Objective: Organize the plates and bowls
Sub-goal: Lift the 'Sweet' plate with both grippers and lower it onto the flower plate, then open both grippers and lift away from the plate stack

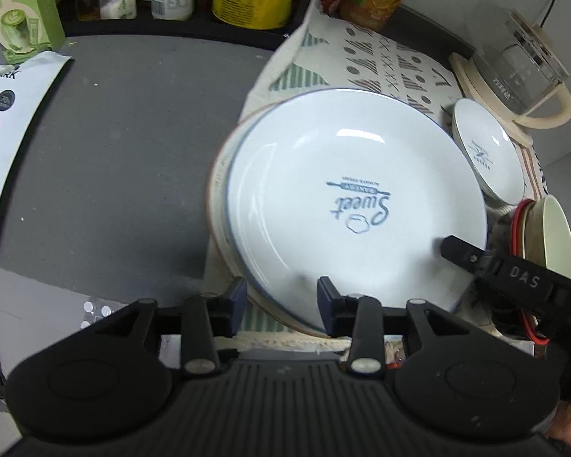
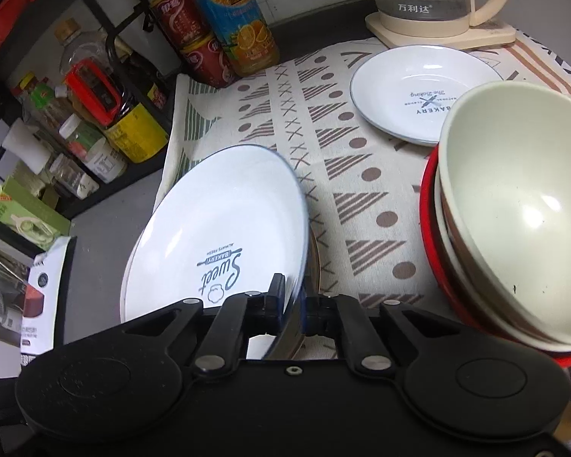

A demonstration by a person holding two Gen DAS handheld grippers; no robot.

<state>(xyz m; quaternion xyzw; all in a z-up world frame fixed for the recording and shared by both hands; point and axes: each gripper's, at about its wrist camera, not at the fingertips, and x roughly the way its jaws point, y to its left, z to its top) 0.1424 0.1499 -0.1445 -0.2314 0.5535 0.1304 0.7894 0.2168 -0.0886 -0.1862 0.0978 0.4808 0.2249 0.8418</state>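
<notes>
Two claws | right claw (image 2: 291, 304) clamps plate (image 2: 224, 221) rim | left claw (image 1: 281, 297) released

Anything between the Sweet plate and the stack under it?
Nothing visible. The Sweet plate is tilted, its near rim pinched in the right tool, directly over the plate stack. The left tool is open at the near edge, gripping nothing.

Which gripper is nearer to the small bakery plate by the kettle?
Right. The right gripper grips the large plate on the edge facing the small plate; the left gripper straddles the large plate's opposite edge.
</notes>
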